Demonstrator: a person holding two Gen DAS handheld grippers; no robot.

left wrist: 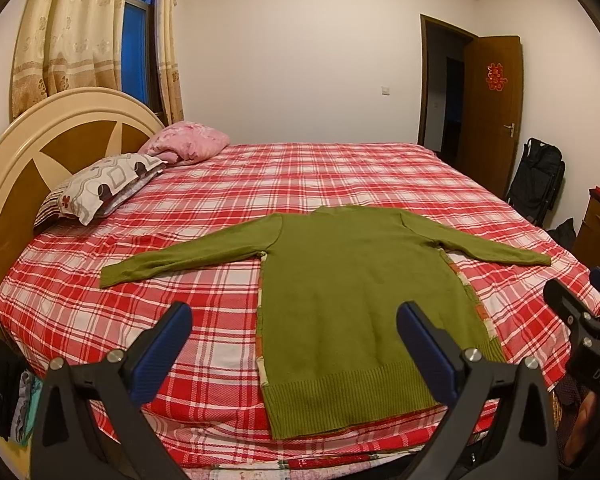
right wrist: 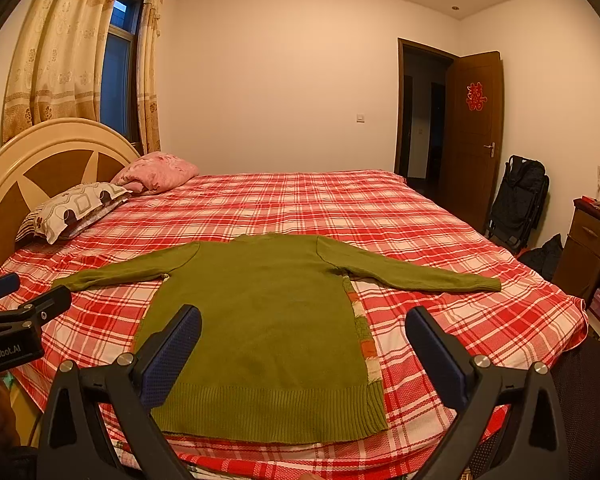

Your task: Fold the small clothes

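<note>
A green knit sweater (left wrist: 352,300) lies flat, back up, on the red plaid bed (left wrist: 204,304), both sleeves spread out, hem toward me. It also shows in the right wrist view (right wrist: 268,328). A patterned edge shows along its sides. My left gripper (left wrist: 294,344) is open and empty, held above the hem's left part. My right gripper (right wrist: 304,348) is open and empty, held above the hem's right part. The right gripper shows at the right edge of the left wrist view (left wrist: 580,312). The left gripper shows at the left edge of the right wrist view (right wrist: 16,312).
Two pillows (left wrist: 104,184) lie by the round headboard (left wrist: 28,160) at the far left. A wooden dresser (right wrist: 592,248) and a black folded stroller (right wrist: 516,204) stand right of the bed. An open door (right wrist: 476,128) is in the far wall.
</note>
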